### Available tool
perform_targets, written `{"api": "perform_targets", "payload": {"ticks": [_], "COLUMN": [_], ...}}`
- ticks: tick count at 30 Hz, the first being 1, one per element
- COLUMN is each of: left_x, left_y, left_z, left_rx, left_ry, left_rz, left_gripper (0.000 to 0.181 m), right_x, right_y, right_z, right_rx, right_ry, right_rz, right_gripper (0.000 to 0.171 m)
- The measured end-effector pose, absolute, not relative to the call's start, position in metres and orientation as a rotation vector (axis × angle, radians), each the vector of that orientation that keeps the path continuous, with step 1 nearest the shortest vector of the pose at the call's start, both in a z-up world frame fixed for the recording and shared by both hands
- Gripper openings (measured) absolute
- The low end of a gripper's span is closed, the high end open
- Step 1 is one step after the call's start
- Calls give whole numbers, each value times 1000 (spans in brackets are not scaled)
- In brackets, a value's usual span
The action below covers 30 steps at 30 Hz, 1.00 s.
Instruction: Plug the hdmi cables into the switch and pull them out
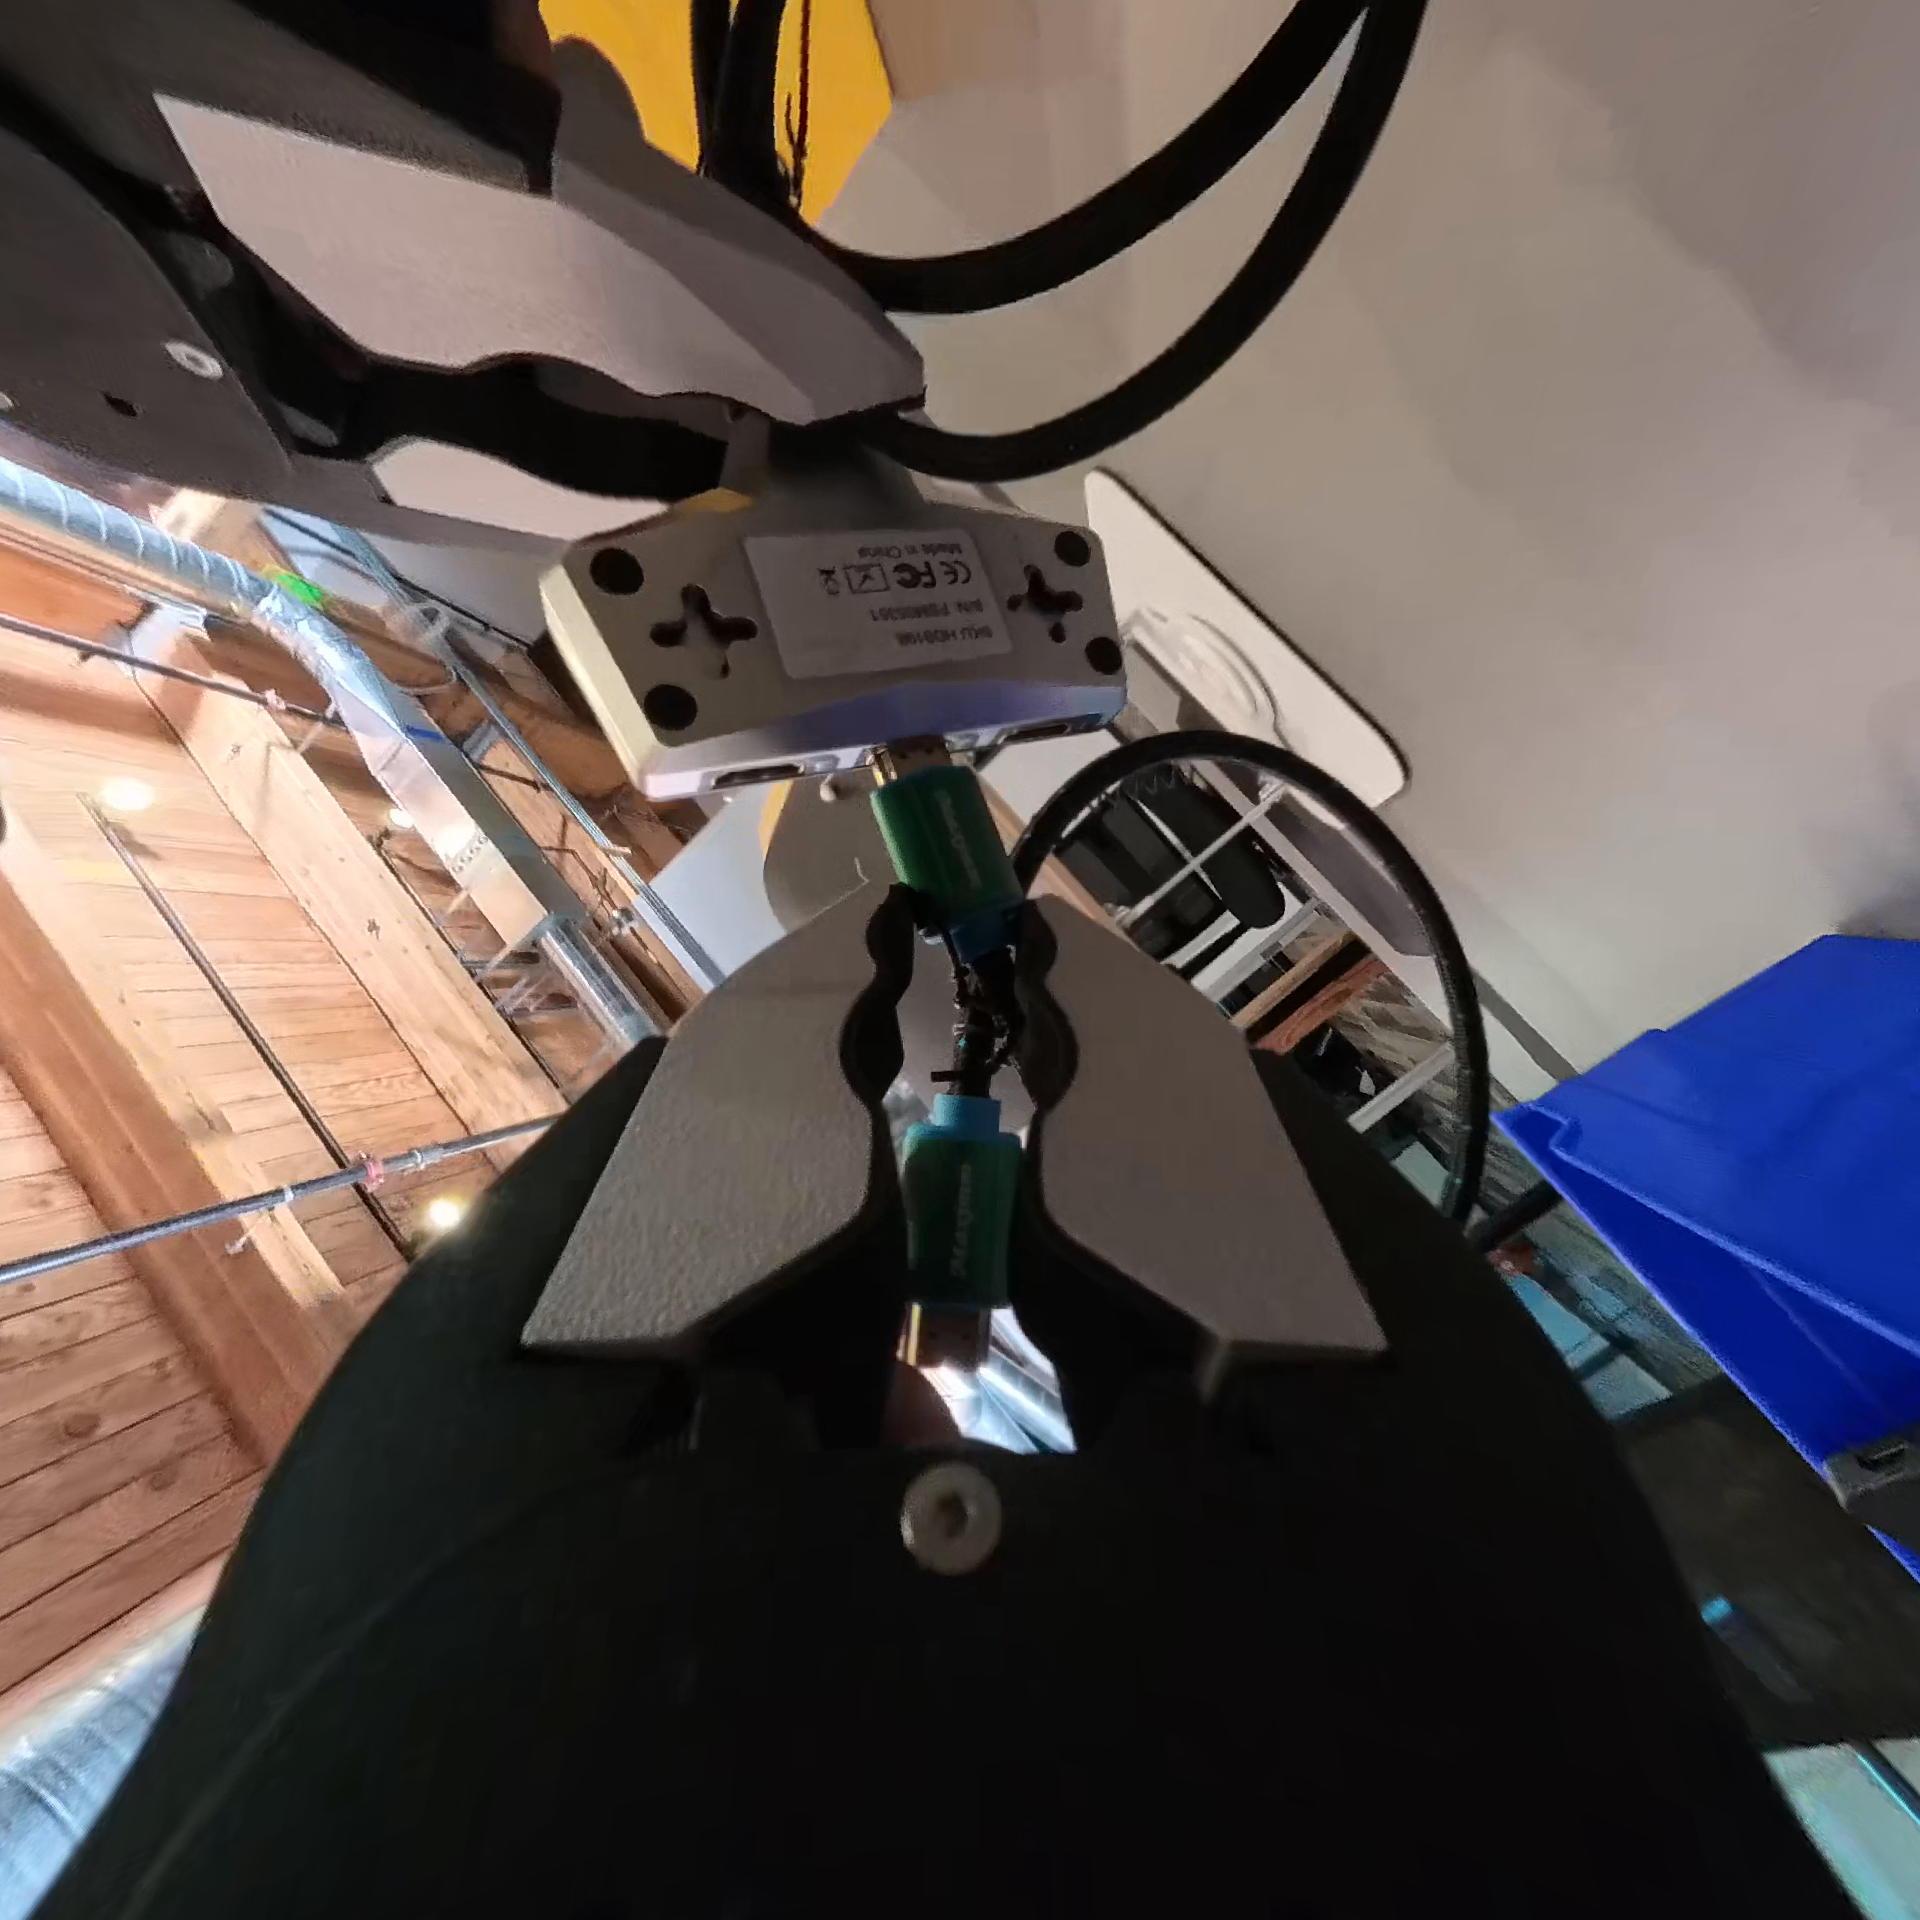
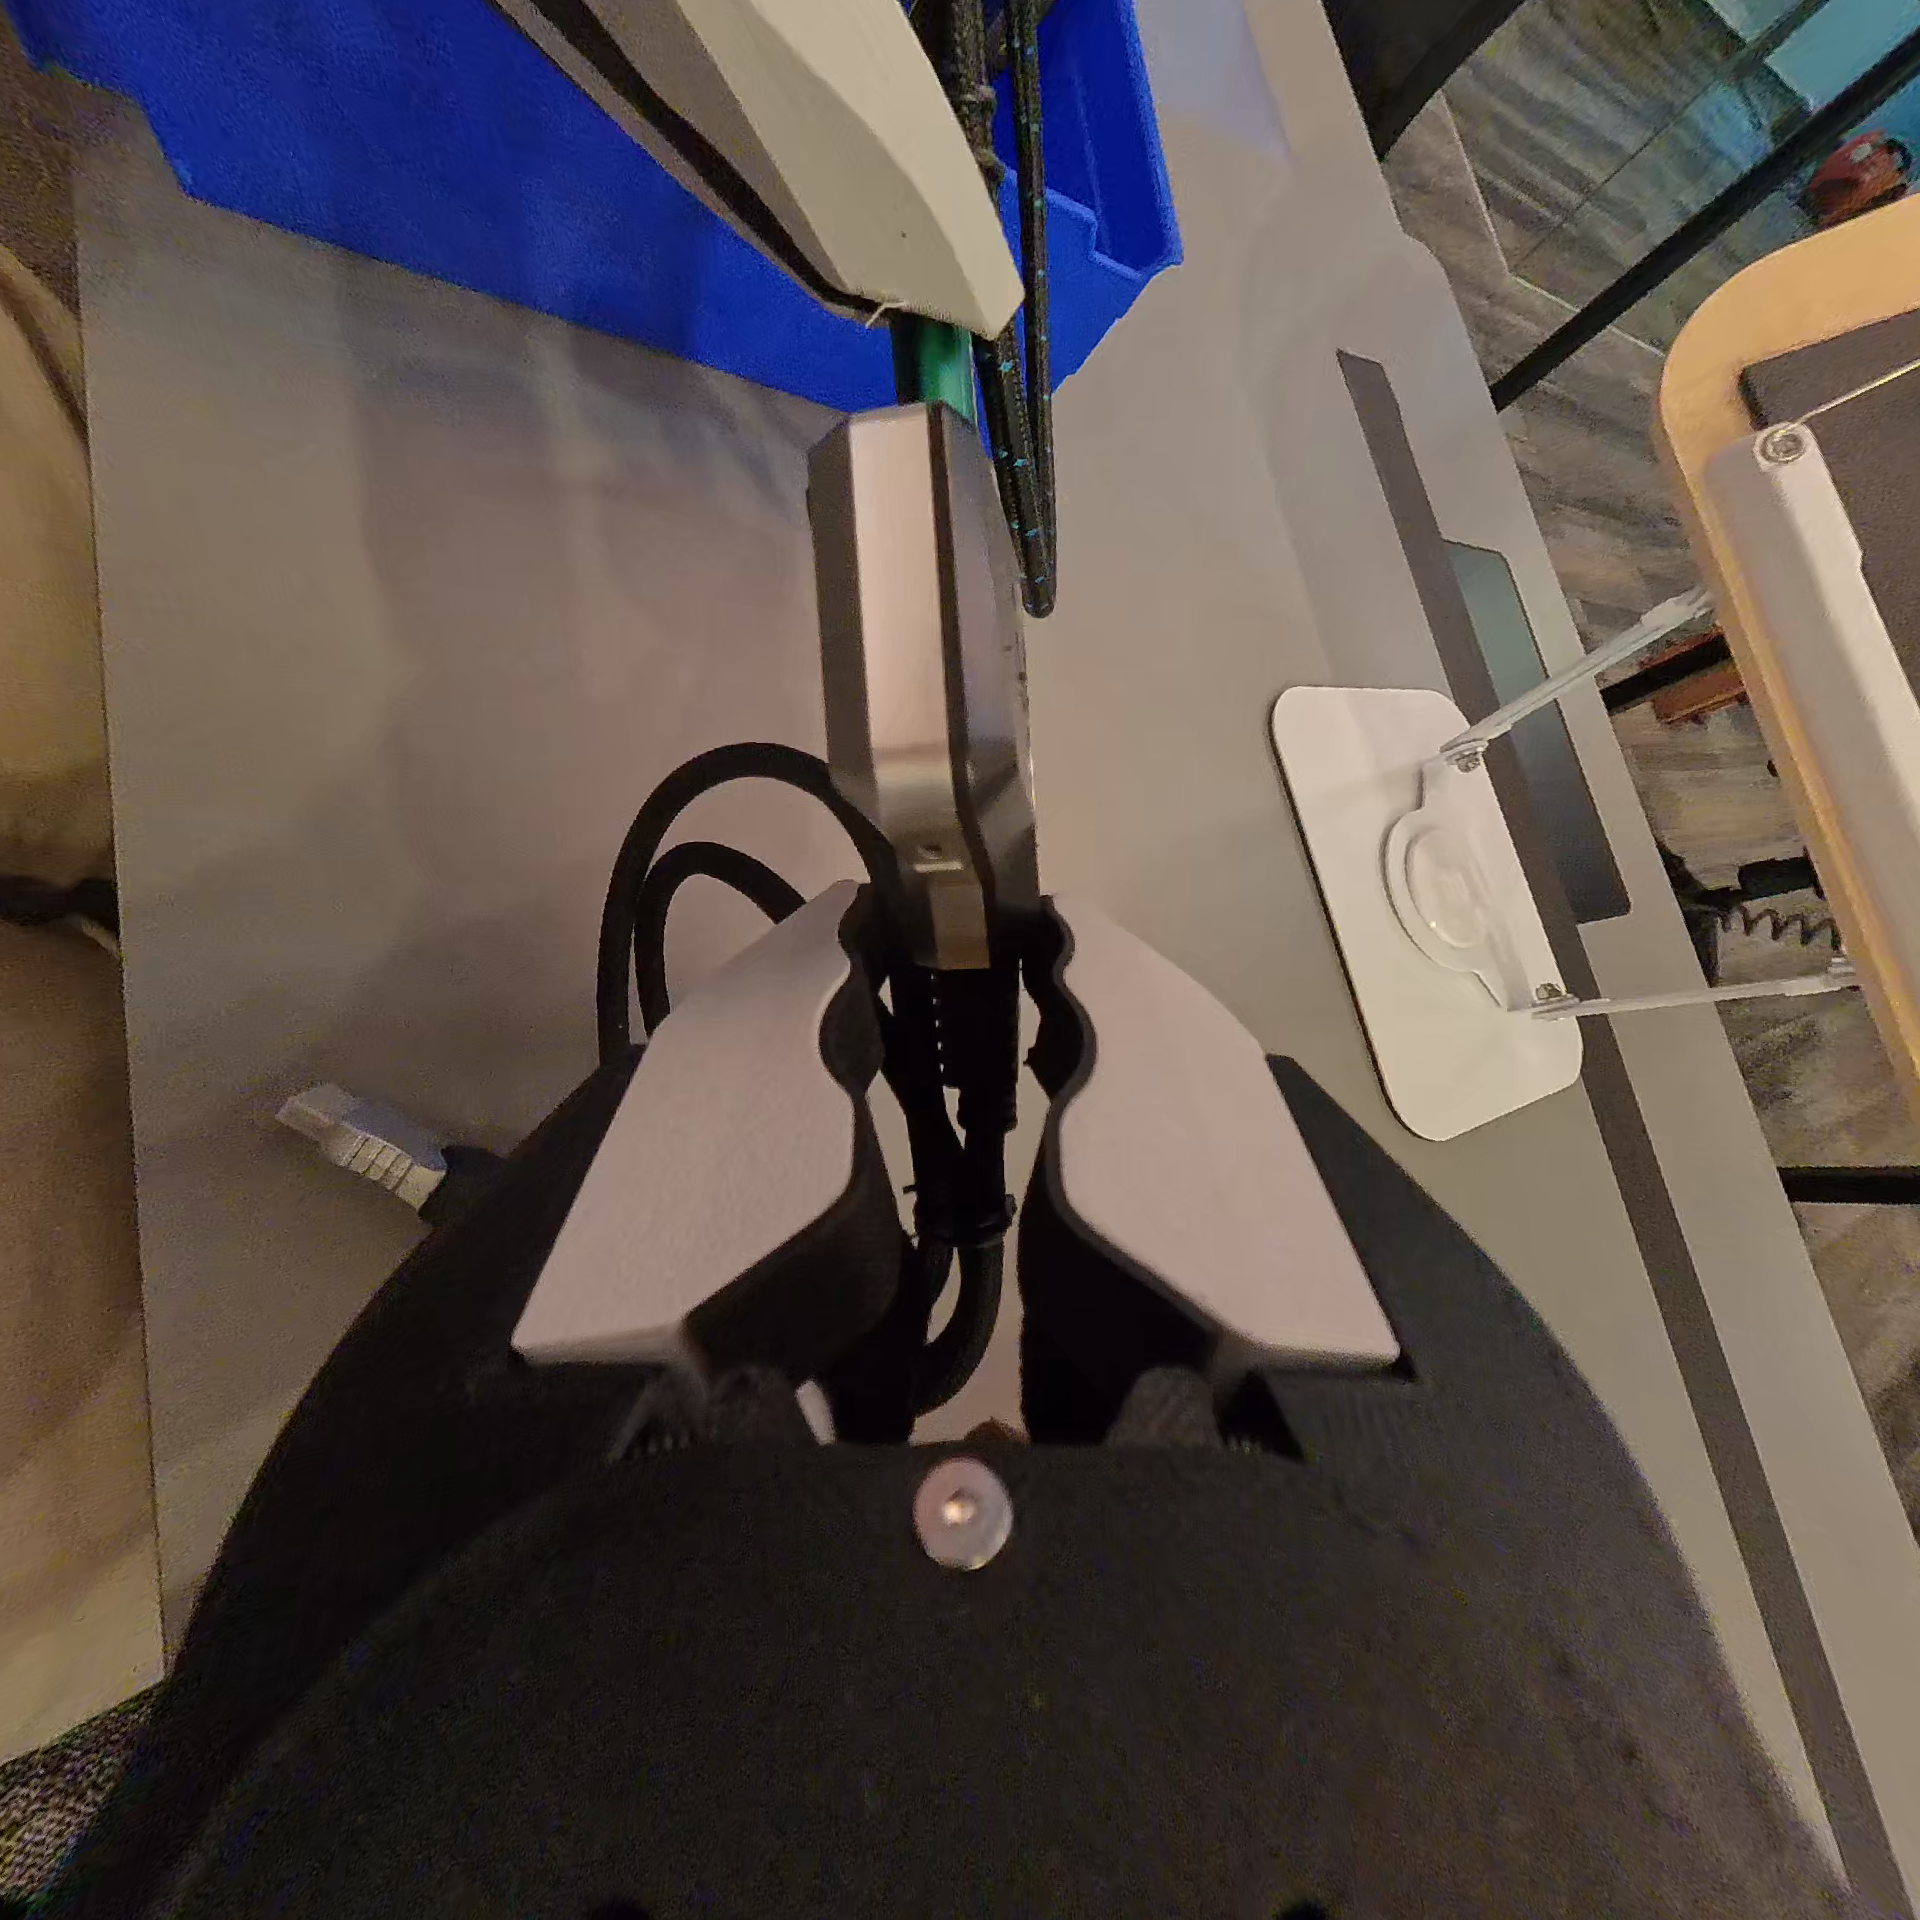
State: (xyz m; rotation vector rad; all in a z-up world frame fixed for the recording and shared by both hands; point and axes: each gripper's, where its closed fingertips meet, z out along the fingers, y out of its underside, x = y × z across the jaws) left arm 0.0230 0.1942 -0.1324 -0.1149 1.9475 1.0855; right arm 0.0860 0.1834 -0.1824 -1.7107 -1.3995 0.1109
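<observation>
Green plug (image 1: 943, 840) perhaps half-seated at switch (image 1: 831, 634) edge

Blue bin (image 2: 436, 156) on grey table (image 2: 416, 623); white plate (image 2: 1351, 831) at table edge

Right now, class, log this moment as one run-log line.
left gripper: shut on green HDMI plug | plug: tip at HDMI switch port, metal showing | right gripper: shut on switch

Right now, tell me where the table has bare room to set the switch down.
Free: the grey table left of the switch, bordered by the blue bin behind and the silver plug nearer the right gripper. Crowded: the right side, with the white suction pad and the table's edge.
</observation>
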Motion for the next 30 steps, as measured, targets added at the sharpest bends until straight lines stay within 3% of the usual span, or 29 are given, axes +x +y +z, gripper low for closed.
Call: {"api": "perform_targets", "payload": {"ticks": [12,20,25,30], "left_x": [17,6,-25,-56], "left_y": [200,206,209,217], "left_z": [-141,-53,-39,-85], "left_rx": [-269,-725,-874,-1016], "left_ry": [2005,1537,1369,1406], "left_rz": [1093,853,800,822], "left_gripper": [20,63,57,48], "right_x": [83,124,177,259], "right_y": [186,202,212,220], "right_z": [-184,-139,-84,-41], "right_rx": [-1751,-1805,-1781,-1678], "right_ry": [-1406,-1168,-864,-547], "right_rz": [39,5,31,27], "right_gripper": [26,26,26,26]}}
